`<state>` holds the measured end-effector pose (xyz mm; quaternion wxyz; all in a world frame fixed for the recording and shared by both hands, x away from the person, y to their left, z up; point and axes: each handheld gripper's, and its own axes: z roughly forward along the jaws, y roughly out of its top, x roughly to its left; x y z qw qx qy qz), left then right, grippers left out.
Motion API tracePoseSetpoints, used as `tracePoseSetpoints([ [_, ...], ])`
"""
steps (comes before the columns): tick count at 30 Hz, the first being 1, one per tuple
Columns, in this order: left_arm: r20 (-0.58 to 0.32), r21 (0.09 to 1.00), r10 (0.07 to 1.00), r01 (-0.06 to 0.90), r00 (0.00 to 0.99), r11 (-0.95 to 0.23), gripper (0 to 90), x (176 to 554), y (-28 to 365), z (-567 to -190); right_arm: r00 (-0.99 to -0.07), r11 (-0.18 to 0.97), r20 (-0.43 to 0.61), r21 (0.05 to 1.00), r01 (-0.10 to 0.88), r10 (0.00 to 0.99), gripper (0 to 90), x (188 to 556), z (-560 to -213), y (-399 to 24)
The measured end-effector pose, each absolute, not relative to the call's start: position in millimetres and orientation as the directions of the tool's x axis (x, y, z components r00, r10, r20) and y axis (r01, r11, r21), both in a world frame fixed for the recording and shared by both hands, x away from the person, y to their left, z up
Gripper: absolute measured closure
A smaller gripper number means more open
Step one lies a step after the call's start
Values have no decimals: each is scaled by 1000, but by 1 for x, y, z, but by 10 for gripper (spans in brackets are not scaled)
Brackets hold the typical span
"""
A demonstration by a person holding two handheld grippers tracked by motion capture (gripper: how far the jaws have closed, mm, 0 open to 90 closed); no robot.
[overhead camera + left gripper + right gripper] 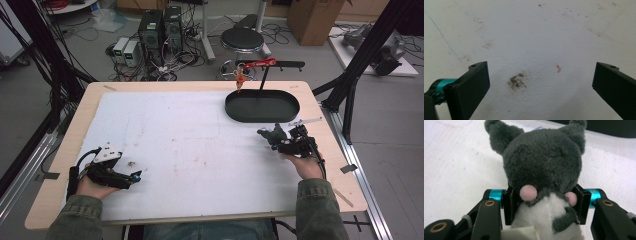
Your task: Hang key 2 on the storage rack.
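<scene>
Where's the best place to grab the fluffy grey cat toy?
Around its soft body just under the head, one jaw on each side. The right gripper holds the grey cat toy there: the narrower, squashy middle fits between the jaws, and the wider head above probably helps stop slipping.

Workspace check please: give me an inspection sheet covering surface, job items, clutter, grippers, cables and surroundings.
Surface: white foam mat on a light wooden table; stained, with a dark smudge and a small orange fleck.
Job's things: grey and white plush toy with pink cheeks, clamped at its body; black oval tray just beyond it, with a black stand carrying a red arm.
Clutter: nothing seen apart from the stains.
Grippers: right gripper shut on the plush toy; left gripper open, nothing between its jaws, resting low at the mat's near left.
Cables: one trails from the right gripper along the wrist.
Surroundings: computer towers, black stool, cardboard box, floor wiring.
</scene>
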<state>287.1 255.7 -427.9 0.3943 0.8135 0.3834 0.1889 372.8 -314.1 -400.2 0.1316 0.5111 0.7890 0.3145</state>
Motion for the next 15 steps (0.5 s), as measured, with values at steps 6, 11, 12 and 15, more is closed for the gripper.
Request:
tracePoseSetpoints([
  [6,8,786,768,471,640,-401,17,288,255,-428,-423,235,147,651,722,894,492,378,-388,-316],
  [11,10,787,764,467,645,-404,17,288,254,-428,-415,196,180,672,714,892,491,384,-376,-318],
  [12,10,787,763,466,646,-405,17,288,253,-428,-413,194,183,670,716,892,491,385,-374,-317],
  [15,9,788,762,465,648,-405,17,288,253,-428,-417,188,190,678,711,889,491,389,-368,-316],
])
